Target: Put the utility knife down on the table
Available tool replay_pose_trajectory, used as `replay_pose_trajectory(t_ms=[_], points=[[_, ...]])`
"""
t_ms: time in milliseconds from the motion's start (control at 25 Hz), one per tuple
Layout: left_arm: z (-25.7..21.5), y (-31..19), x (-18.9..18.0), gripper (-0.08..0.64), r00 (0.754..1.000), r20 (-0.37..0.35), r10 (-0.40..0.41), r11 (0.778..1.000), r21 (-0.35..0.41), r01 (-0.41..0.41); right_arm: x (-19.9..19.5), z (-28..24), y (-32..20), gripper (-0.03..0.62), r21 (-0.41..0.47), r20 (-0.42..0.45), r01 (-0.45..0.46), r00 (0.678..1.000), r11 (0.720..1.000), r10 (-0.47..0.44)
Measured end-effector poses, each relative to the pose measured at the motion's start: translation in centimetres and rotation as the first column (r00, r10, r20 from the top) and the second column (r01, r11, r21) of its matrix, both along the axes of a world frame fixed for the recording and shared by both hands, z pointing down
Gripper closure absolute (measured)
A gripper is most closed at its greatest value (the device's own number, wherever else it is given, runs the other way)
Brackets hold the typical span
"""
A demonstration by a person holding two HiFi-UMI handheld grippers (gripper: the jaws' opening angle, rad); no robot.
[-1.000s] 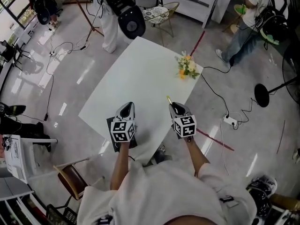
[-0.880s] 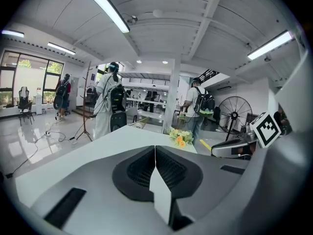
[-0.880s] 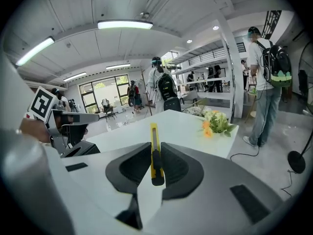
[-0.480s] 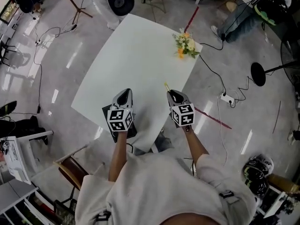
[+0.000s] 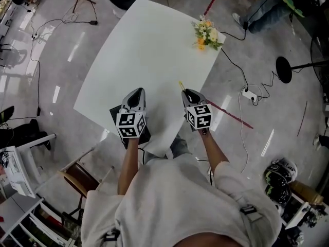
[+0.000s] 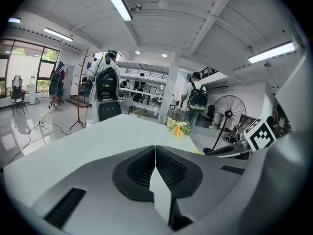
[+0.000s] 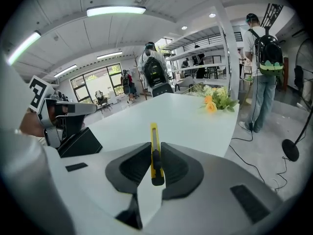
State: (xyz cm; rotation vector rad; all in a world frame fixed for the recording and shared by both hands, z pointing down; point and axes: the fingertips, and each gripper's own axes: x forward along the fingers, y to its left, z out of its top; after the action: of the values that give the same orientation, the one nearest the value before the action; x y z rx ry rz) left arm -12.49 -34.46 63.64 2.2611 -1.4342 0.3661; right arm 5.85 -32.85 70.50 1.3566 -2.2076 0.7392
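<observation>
Both had sunk toward the table [image 5: 149,40]; right gripper [image 5: 189,94] pinched the utility knife [image 7: 154,151]; left gripper [image 5: 135,95] closed, empty; set-down looked imminent.

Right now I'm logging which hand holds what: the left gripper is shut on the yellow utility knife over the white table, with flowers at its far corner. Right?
Wrong gripper: the right gripper is shut on the yellow utility knife, as the right gripper view shows. The left gripper has its jaws together on nothing. The white table and the flowers are as you say.
</observation>
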Motion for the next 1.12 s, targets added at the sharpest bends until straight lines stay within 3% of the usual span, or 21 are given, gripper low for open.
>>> replay_pose_trajectory(t_ms=[680, 1120], points=[[-0.1, 0.0, 0.5, 0.537, 1.0, -0.012, 0.01, 1.0, -0.006, -0.01, -3.2, 3.4, -6.8, 0.515, -0.057, -0.077, 0.079, 0.994, 0.995, -0.084], [0.0, 0.1, 0.7, 0.538, 1.0, -0.007, 0.018, 1.0, -0.009, -0.018, -3.2, 7.9, -8.8, 0.515, -0.202, -0.196, 0.092, 0.972, 0.975, -0.132]])
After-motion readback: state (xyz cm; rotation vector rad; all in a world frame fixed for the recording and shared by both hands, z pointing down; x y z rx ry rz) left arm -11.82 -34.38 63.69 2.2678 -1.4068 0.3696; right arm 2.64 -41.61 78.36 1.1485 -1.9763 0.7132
